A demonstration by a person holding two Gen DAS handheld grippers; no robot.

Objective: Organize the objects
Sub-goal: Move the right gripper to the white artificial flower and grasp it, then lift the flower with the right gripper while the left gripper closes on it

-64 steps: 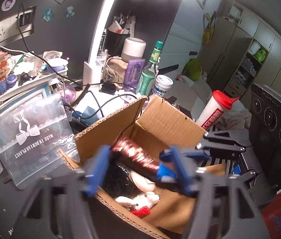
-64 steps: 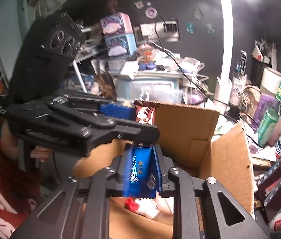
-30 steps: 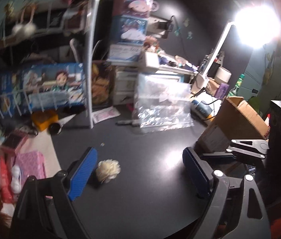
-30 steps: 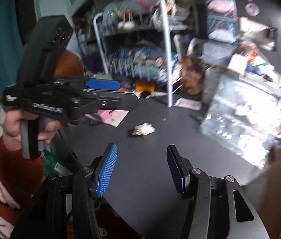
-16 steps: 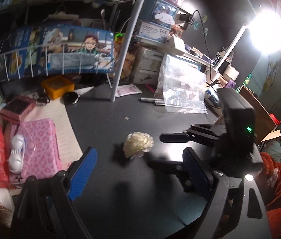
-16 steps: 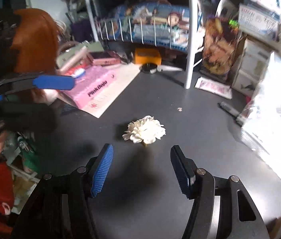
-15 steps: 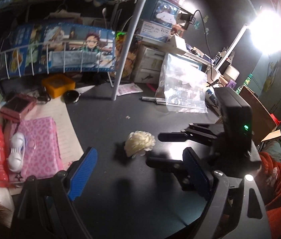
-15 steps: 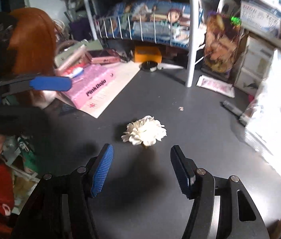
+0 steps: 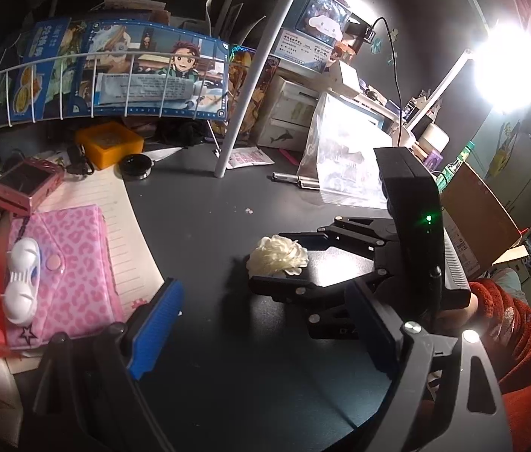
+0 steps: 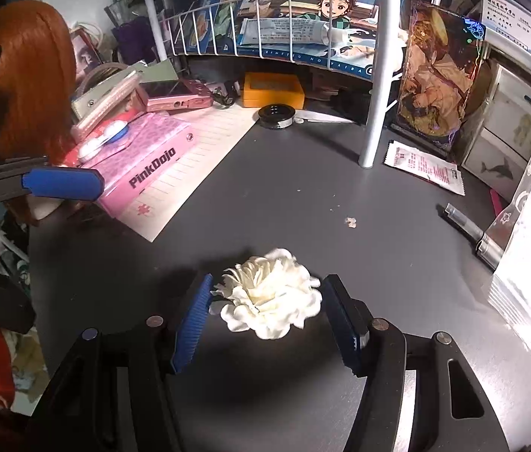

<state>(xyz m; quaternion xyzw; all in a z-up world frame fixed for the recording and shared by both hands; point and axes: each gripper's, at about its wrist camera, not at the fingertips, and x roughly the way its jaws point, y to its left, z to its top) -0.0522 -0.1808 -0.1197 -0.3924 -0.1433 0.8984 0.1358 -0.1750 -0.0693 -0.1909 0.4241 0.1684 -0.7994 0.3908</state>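
Observation:
A cream fabric flower [image 10: 271, 295] lies on the dark desk [image 10: 378, 248]. My right gripper [image 10: 267, 310] is open, down at the desk, with its two blue pads on either side of the flower and close to its petals. In the left wrist view the flower [image 9: 277, 256] sits between the right gripper's black fingers [image 9: 284, 286]. My left gripper [image 9: 265, 324] is open and empty, hovering nearer the desk's front edge, short of the flower. The cardboard box [image 9: 480, 218] stands at the right.
A pink leopard pouch [image 9: 62, 275] and pink box [image 10: 141, 158] lie on lined paper at the left. A white shelf pole [image 10: 374, 86], a sachet [image 10: 425, 167], pens [image 10: 472, 233] and a clear plastic bag [image 9: 344, 162] stand behind and right of the flower.
Both grippers left the box empty and swung left over the desk. Over the last half second the right gripper has lowered around the flower. The left gripper has barely moved.

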